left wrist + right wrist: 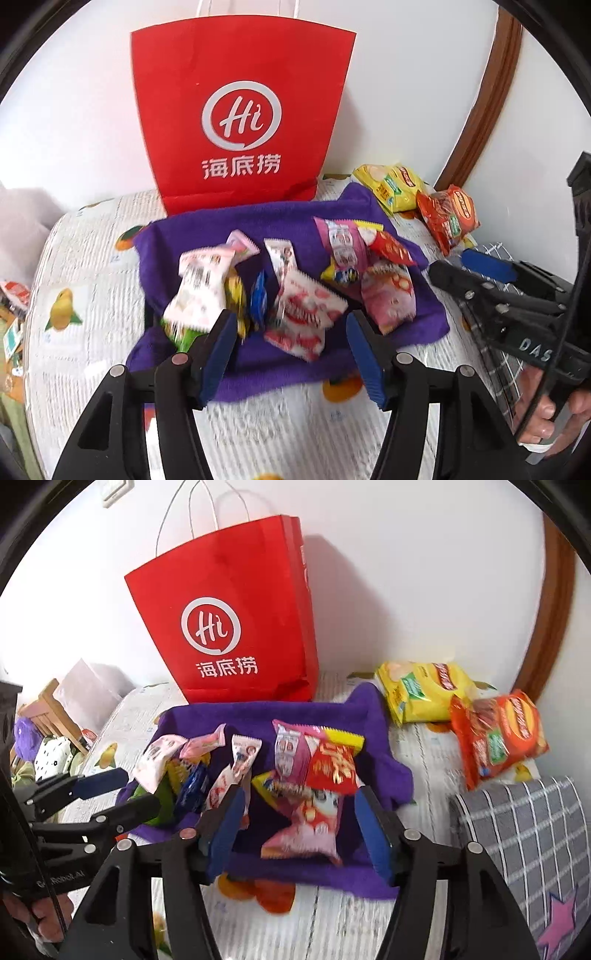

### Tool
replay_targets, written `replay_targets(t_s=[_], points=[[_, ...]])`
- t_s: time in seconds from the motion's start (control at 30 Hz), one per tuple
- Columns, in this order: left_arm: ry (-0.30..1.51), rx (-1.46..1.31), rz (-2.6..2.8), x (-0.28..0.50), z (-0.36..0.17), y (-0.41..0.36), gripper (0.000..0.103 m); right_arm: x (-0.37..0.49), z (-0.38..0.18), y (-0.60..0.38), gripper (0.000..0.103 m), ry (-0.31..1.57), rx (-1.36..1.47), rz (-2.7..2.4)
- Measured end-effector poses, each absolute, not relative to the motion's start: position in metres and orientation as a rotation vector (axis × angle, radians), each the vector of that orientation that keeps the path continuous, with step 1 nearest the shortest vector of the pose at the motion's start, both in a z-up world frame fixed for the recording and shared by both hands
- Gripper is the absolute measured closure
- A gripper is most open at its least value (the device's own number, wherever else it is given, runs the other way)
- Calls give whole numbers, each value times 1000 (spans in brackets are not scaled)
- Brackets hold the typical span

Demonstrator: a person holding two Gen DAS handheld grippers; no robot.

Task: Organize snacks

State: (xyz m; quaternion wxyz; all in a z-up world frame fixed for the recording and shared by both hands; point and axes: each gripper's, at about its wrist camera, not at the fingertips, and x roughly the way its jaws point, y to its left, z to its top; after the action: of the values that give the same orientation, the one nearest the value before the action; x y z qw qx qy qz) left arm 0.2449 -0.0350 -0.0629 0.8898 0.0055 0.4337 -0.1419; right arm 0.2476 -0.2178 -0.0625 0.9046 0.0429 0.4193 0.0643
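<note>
The red paper bag (242,110) carries a white ringed "Hi" logo with "海底捞" printed beneath it. Right of the bag, the right gripper (480,266) shows "DAS"; left of it, the left gripper (99,794) reads "Robot.AI". Snack wrapper print is unreadable.

White wall (424,572), brown wooden trim (554,602), fruit-print tablecloth (92,258).

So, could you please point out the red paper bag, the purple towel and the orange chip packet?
red paper bag (240,122): left wrist view, logo on front.
purple towel (266,716): right wrist view, bare far edge.
orange chip packet (498,734): right wrist view, packet middle.
</note>
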Motion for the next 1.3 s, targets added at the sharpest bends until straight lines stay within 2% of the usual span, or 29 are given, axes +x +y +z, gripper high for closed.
replay_targets(t_s=[0.2, 0.5, 0.53, 0.6, 0.67, 0.77, 0.9, 1.3], points=[[884, 2, -280, 205, -52, -28, 43, 201, -41, -214, 41, 847, 74, 84], [835, 11, -259, 136, -32, -24, 24, 126, -22, -211, 41, 834, 82, 32], [832, 9, -259, 129, -30, -24, 23, 119, -20, -211, 40, 834, 80, 26], [820, 17, -247, 114, -26, -22, 20, 103, -14, -210, 26, 820, 84, 21], [803, 35, -228, 101, -22, -22, 15, 87, -8, -210, 17, 797, 81, 3], [781, 42, -215, 81, -16, -19, 14, 65, 1, -211, 9, 776, 69, -24], [757, 30, -201, 58, -10, -16, 11, 38, 13, -215, 7, 747, 67, -69], [713, 25, -171, 18, 0, -16, 11, -10, 33, -218, 7, 705, 96, -100]])
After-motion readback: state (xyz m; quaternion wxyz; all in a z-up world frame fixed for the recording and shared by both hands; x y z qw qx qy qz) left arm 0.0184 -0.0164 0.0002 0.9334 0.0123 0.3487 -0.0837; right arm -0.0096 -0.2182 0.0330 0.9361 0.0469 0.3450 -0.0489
